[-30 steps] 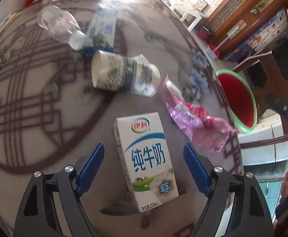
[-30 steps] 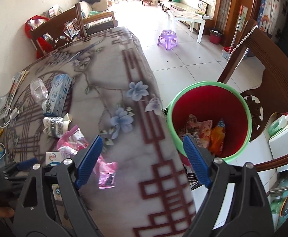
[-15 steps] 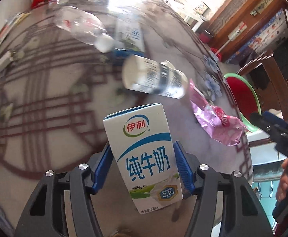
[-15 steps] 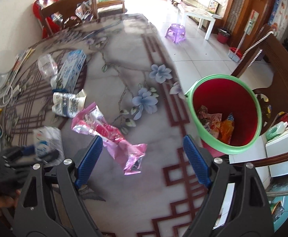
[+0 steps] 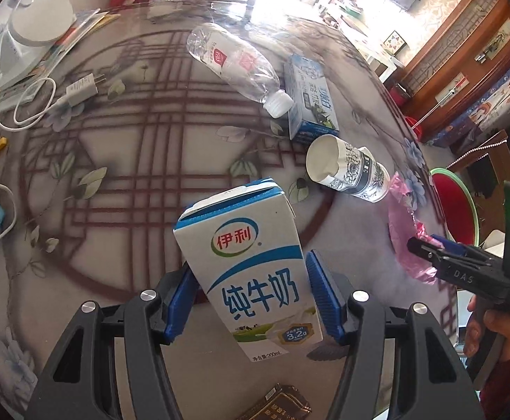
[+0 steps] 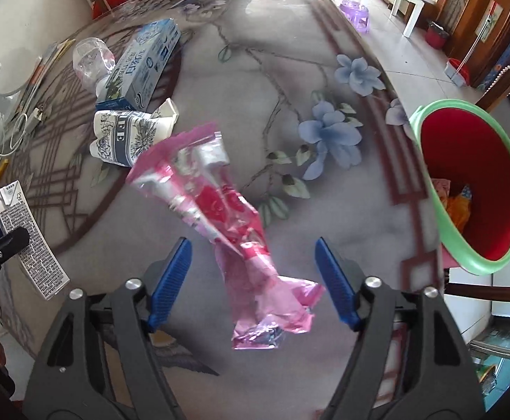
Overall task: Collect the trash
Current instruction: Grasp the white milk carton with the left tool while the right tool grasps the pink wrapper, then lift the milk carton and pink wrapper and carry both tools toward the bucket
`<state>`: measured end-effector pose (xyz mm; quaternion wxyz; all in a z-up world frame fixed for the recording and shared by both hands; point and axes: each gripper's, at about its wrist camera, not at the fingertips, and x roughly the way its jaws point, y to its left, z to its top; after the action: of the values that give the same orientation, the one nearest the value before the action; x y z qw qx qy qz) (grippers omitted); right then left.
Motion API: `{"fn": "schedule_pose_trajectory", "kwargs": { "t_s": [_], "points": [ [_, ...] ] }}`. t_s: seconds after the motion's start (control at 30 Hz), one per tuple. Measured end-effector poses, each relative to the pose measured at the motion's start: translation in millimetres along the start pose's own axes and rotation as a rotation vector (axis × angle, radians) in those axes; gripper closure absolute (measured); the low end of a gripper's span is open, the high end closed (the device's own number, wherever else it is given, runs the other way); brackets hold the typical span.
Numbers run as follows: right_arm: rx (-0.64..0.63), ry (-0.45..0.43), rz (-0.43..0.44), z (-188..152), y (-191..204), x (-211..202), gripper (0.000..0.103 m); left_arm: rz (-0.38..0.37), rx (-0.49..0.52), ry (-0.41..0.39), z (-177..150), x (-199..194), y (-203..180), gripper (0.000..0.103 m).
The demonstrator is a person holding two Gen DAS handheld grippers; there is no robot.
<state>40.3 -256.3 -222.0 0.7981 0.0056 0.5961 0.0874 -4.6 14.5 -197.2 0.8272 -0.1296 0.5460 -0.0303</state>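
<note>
My left gripper (image 5: 249,294) is shut on a white and blue milk carton (image 5: 251,273) and holds it above the table; the carton also shows in the right wrist view (image 6: 27,238). My right gripper (image 6: 253,280) is open, its fingers on either side of a crumpled pink plastic wrapper (image 6: 227,217) lying on the table. The wrapper also shows in the left wrist view (image 5: 404,231). The red bin with a green rim (image 6: 465,189) stands beside the table's right edge, with wrappers inside.
A paper cup (image 5: 346,171), a clear plastic bottle (image 5: 235,66) and a blue and white carton (image 5: 309,98) lie on the patterned table (image 5: 132,161). A charger with cable (image 5: 76,91) lies at the left. A dark packet (image 5: 279,402) lies at the near edge.
My left gripper closed on the milk carton and lifted it off the table. My right gripper moved from the bin side to over the pink wrapper.
</note>
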Motion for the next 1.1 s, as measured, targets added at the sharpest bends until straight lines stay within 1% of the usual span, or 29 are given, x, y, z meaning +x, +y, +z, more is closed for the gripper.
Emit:
{"fn": "schedule_pose_trajectory", "kwargs": {
  "t_s": [0.03,0.1,0.13,0.17,0.23,0.33,0.5,0.7,0.87,1.1],
  "points": [
    [-0.003,0.008,0.008,-1,2,2,0.051,0.001,0.001,-0.002,1,0,-1,0.046],
    [-0.001,0.030,0.032,-4,4,7,0.071,0.001,0.002,-0.003,3,3,-5,0.046],
    [0.009,0.034,0.042,-5,5,9,0.077,0.001,0.004,-0.004,4,3,-6,0.046],
    [0.025,0.035,0.054,-6,4,10,0.088,0.003,0.006,-0.005,5,4,-8,0.046],
    [0.067,0.023,0.087,-8,0,7,0.089,-0.001,0.008,-0.010,7,3,-10,0.046],
    [0.098,-0.018,0.112,-9,-5,-8,0.090,-0.008,0.021,-0.022,12,-1,-18,0.046],
    [0.119,-0.104,0.143,-6,-11,-43,0.090,-0.021,0.040,-0.040,20,-4,-32,0.046],
    [0.129,-0.163,0.165,-2,-12,-68,0.090,-0.018,0.036,-0.047,24,-5,-40,0.046],
    [0.130,-0.188,0.172,2,-14,-79,0.090,-0.011,0.040,-0.060,25,-7,-47,0.046],
    [0.124,-0.208,0.173,2,-22,-89,0.090,-0.007,0.053,-0.033,25,4,-62,0.046]
  ]
}}
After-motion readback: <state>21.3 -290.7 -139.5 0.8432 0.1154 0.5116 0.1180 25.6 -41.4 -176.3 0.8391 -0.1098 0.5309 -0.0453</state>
